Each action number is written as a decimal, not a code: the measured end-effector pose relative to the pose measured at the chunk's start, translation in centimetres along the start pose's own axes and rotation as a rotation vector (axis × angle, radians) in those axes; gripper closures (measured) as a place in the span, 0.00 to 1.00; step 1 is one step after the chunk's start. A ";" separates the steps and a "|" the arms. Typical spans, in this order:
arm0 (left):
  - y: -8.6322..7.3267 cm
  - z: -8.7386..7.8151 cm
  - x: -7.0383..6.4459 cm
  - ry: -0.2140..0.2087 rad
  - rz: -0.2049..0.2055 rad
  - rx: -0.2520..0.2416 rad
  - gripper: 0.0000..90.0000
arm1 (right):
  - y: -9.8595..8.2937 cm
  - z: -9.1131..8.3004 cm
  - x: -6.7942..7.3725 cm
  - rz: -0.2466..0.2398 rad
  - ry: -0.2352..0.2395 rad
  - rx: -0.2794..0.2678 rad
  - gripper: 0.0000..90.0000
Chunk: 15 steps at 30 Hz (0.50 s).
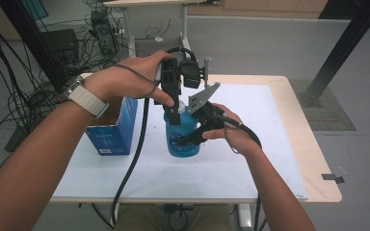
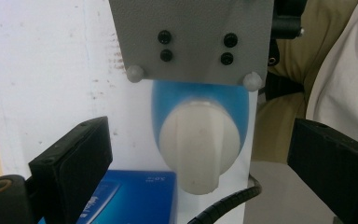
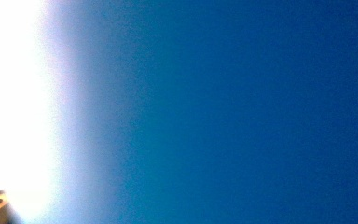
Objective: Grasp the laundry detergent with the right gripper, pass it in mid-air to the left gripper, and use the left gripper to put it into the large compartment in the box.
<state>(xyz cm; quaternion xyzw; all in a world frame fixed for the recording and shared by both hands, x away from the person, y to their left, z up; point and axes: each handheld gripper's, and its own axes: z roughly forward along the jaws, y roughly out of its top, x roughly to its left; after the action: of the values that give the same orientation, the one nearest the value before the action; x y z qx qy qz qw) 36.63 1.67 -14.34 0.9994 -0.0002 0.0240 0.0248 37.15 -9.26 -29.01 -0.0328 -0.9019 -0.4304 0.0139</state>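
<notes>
Over table (image 1: 270,159), left gripper (image 1: 174,108) above bottle (image 1: 183,137)

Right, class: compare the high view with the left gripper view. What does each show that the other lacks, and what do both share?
High view alone: both hands, the table's wooden edge, floor cables. Left gripper view alone: the left gripper with open jaws either side of the white cap, seen from above. Shared: the blue bottle, the blue box, the white tabletop.
</notes>
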 end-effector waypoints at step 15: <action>-0.1 0.1 -0.2 0.003 0.000 -0.001 0.08 | -0.1 -0.2 0.0 0.007 -0.009 -0.002 0.49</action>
<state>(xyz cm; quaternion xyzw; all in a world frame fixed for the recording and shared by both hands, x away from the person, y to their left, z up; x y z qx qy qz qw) 36.44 1.77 -14.46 0.9994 0.0001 0.0256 0.0252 37.12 -9.47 -28.94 -0.0377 -0.9014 -0.4313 0.0111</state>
